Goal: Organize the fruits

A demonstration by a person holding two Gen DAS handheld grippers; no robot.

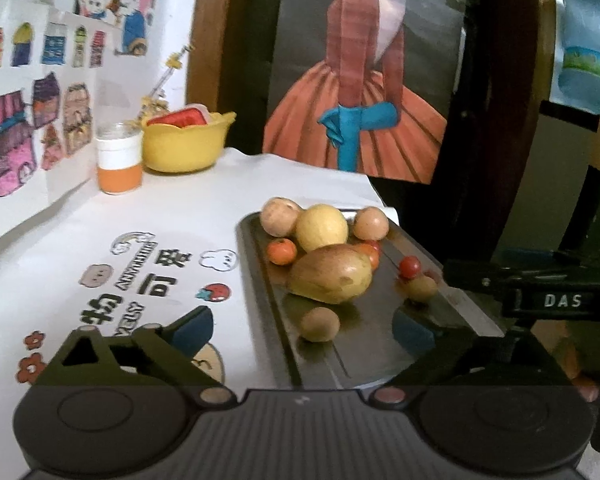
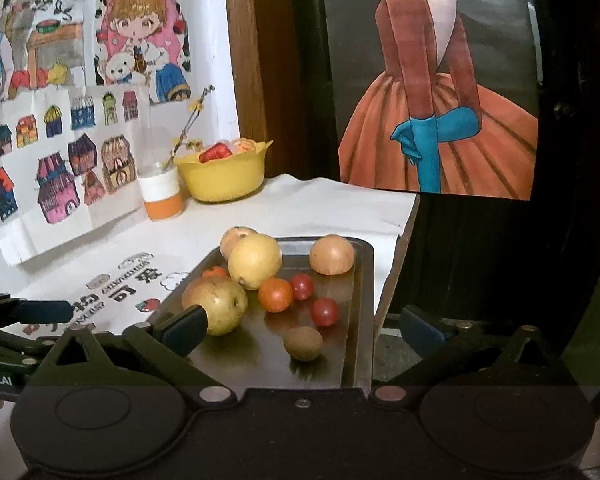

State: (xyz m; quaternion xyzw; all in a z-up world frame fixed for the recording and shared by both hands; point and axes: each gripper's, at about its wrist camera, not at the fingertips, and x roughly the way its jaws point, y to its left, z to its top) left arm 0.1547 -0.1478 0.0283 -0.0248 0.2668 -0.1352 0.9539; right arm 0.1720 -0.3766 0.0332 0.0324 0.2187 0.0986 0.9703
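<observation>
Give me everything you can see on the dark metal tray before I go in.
The tray is dark, glossy metal, rectangular with rounded corners and a raised rim. It lies flat on the white printed tablecloth at the table's right edge. It holds a heap of fruit at its far end, with a brown kiwi lying apart nearer the camera. The left gripper and right gripper are both open above its near end, not touching it.

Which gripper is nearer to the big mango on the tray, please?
The right gripper: its left finger sits beside the mango. The left gripper hangs back at the near end of the tray, apart from it.
</observation>
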